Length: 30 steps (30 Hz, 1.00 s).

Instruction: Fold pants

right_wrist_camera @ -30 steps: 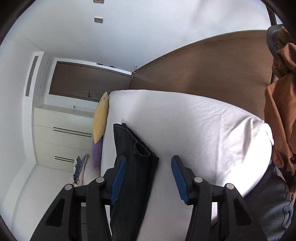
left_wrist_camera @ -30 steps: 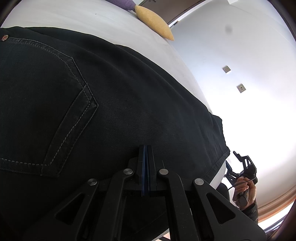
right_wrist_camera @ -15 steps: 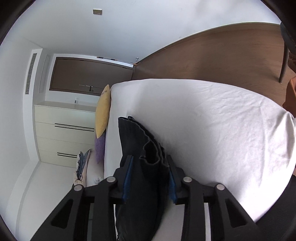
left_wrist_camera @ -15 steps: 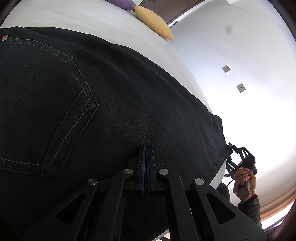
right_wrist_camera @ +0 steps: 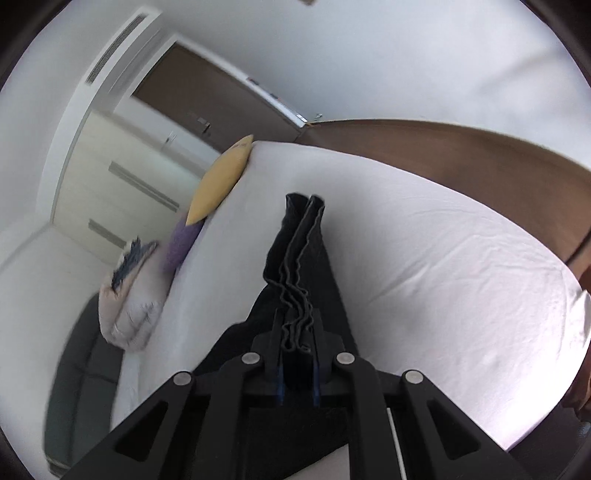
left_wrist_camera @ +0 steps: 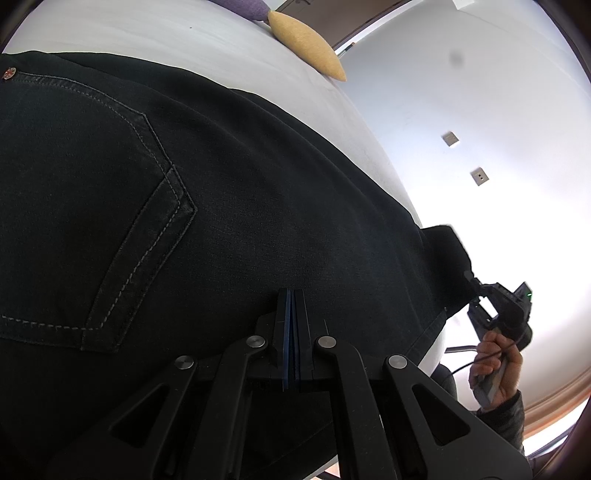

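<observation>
Black jeans point(left_wrist_camera: 240, 206) lie on a white bed point(left_wrist_camera: 184, 33), back pocket up, filling the left wrist view. My left gripper point(left_wrist_camera: 291, 295) is shut, its tips pressed against the fabric near the seat; whether cloth is pinched is hidden. My right gripper point(right_wrist_camera: 295, 328) is shut on the stacked leg hems of the jeans point(right_wrist_camera: 295, 266) and holds them raised off the bed. The right gripper also shows in the left wrist view point(left_wrist_camera: 480, 291), lifting the hem end at the bed's edge.
A yellow cushion point(right_wrist_camera: 221, 181) and a purple one point(right_wrist_camera: 181, 240) lie at the head of the bed point(right_wrist_camera: 424, 240). A pale bundle point(right_wrist_camera: 129, 295) lies beside the bed. White drawers point(right_wrist_camera: 122, 184) and a brown door stand behind. Wooden floor point(right_wrist_camera: 461, 144) runs past the bed.
My right gripper closed on the leg hems and lifted them, tilting its view. My left gripper stayed put on the jeans.
</observation>
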Tool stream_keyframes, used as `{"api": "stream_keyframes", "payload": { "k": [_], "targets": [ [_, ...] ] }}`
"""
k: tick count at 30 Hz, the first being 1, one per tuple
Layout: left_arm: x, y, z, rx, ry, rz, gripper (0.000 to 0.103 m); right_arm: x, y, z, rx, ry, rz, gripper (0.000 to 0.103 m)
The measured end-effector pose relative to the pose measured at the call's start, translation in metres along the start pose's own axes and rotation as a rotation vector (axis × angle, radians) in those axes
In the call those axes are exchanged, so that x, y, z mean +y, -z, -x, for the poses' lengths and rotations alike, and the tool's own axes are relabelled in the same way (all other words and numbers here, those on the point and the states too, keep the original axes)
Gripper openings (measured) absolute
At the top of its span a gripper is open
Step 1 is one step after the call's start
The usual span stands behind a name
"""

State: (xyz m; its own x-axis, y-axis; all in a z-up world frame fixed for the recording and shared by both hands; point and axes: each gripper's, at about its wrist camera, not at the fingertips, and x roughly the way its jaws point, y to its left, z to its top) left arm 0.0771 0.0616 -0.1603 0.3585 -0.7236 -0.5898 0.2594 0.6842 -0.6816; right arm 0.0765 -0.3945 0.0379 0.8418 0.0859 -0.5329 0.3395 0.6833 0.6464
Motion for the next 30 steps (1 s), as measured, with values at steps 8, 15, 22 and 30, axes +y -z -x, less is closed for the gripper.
{"api": "stream_keyframes", "payload": {
  "k": [8,15,22,30],
  "targets": [
    [-0.005,-0.005,0.007,0.005,-0.011,0.012,0.001,0.108,0.113,-0.059,0.178,0.151,0.613,0.011],
    [-0.029,-0.013,0.012,-0.011,0.048,0.026,0.077,0.107,0.138,-0.065,0.122,0.231,0.78,0.011],
    [-0.054,-0.037,0.003,0.046,0.2,0.092,0.078,0.146,0.164,-0.044,0.021,0.262,0.978,0.011],
    [-0.058,-0.048,-0.032,0.169,0.295,0.203,0.078,0.181,0.205,-0.027,-0.022,0.239,1.133,0.011]
  ]
}}
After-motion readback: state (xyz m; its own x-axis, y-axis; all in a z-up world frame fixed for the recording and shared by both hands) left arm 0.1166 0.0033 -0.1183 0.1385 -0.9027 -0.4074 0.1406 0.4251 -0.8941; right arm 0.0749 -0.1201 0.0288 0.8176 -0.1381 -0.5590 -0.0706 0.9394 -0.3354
